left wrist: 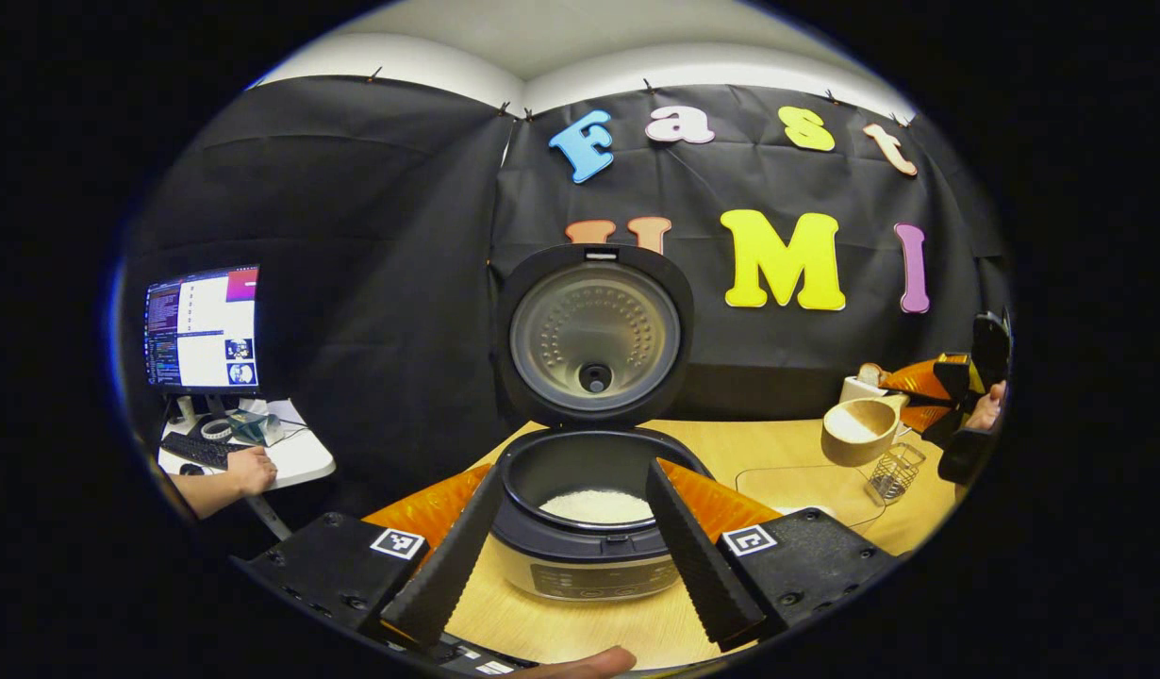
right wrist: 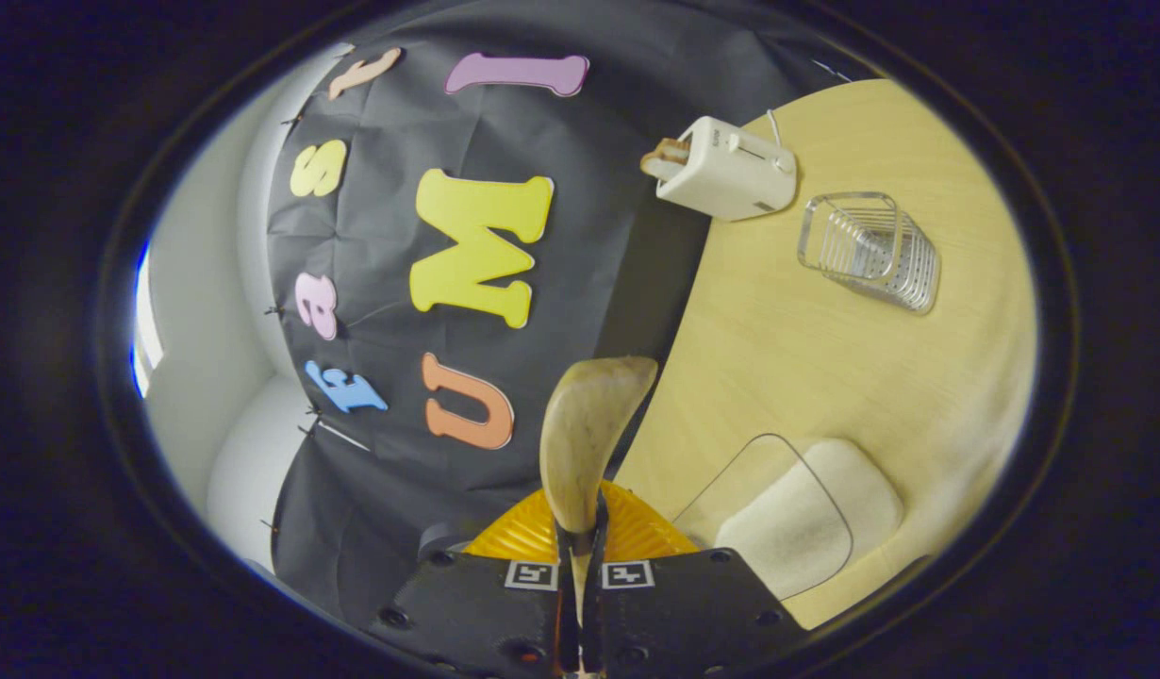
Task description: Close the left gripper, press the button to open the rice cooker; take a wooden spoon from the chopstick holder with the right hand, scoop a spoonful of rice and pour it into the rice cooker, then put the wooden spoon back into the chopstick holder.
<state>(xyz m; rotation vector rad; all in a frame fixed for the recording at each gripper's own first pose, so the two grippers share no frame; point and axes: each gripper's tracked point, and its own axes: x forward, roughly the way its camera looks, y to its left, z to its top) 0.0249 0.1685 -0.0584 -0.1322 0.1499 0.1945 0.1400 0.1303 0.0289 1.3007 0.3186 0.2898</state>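
The handle of the pale wooden spoon (right wrist: 594, 424) is mostly hidden between the right gripper's (right wrist: 581, 542) fingers, which are clenched on it; only its bowl, seen edge-on, rises clear. In the left gripper view that spoon's round bowl, with something pale inside hard to identify, hangs over the light wooden table's (left wrist: 778, 457) right side, above the wire-mesh chopstick holder (left wrist: 893, 471). The left gripper (left wrist: 574, 542) is released, fingers spread either side of the black-rimmed rice cooker (left wrist: 585, 556) near the table's front edge. Its lid (left wrist: 594, 330) stands upright, and white rice lies inside the pot. A clear container of rice (right wrist: 795, 517) is cut off at the table's edge in the right gripper view.
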